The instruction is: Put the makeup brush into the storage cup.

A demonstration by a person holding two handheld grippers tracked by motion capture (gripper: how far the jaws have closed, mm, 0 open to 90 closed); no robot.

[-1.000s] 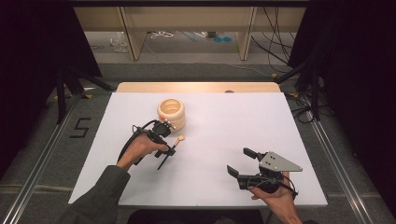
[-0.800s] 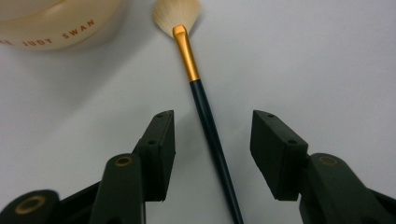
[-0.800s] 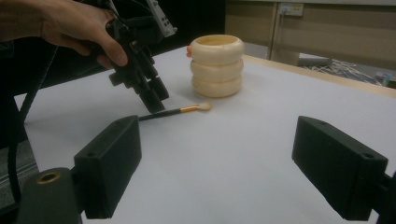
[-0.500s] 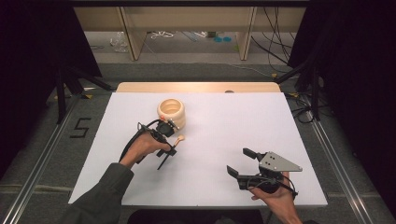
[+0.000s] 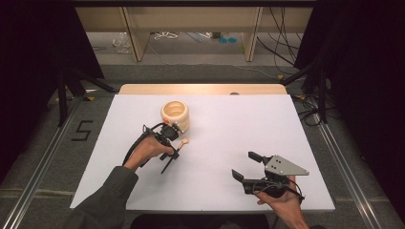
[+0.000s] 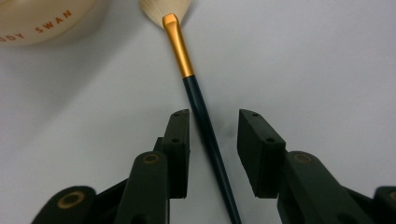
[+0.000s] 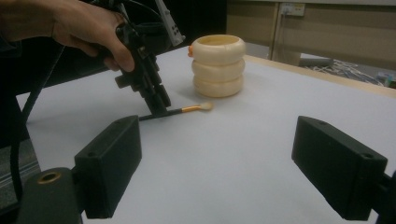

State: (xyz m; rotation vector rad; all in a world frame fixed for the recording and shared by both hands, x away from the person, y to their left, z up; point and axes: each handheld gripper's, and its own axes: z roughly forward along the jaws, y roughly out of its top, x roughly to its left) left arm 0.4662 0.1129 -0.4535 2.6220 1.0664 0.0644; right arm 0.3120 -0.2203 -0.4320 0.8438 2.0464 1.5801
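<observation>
A makeup brush [image 6: 201,107] with a dark handle, gold ferrule and pale bristles lies on the white table [image 5: 229,124]. My left gripper [image 6: 212,116] points down at it, open, one jaw on each side of the handle with gaps between. In the high view the left gripper [image 5: 173,152] stands over the brush [image 5: 184,141], just in front of a cream ribbed holder [image 5: 175,114]. My right gripper [image 5: 243,164] rests near the front right of the table, open and holding nothing. The right gripper view shows its wide-apart jaws [image 7: 219,135], the brush [image 7: 196,108] and the holder [image 7: 218,65].
The holder [image 6: 37,18] bears red lettering and stands close to the brush's bristles. Cables trail on the floor beyond the table's wooden far edge [image 5: 200,88]. A person's left hand [image 7: 88,28] grips the left gripper.
My left gripper has edged slightly forward and right over the brush. The right gripper has not moved.
</observation>
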